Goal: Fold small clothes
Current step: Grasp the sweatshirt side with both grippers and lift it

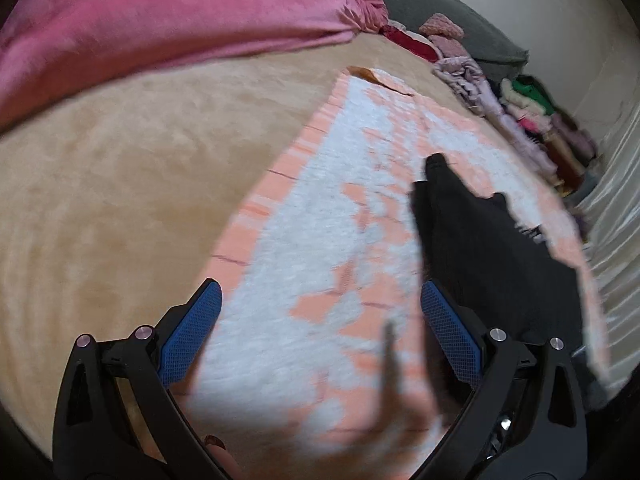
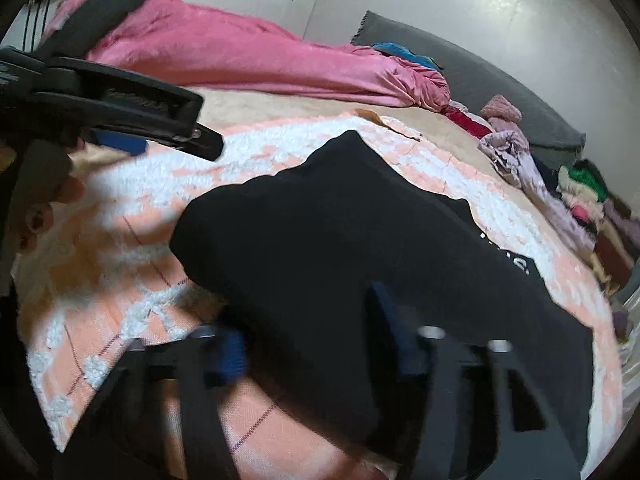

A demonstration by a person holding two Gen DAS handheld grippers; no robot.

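Black garment lying on the peach-and-white mat, fold only partly made.

The black garment (image 2: 360, 248) is resting on the mat (image 1: 304, 216) that is covering the beige bed (image 1: 120, 184); one edge looks doubled over, so I judge the folding begun but not finished, and a heap of clothes (image 1: 532, 120) is waiting along the far side. The left gripper (image 1: 320, 332) is hanging wide open above the mat, gripping nothing, just beside the garment's edge. The right gripper (image 2: 308, 344) is blurred; its fingers are standing apart over the garment's near edge, and I cannot tell whether they are touching it.
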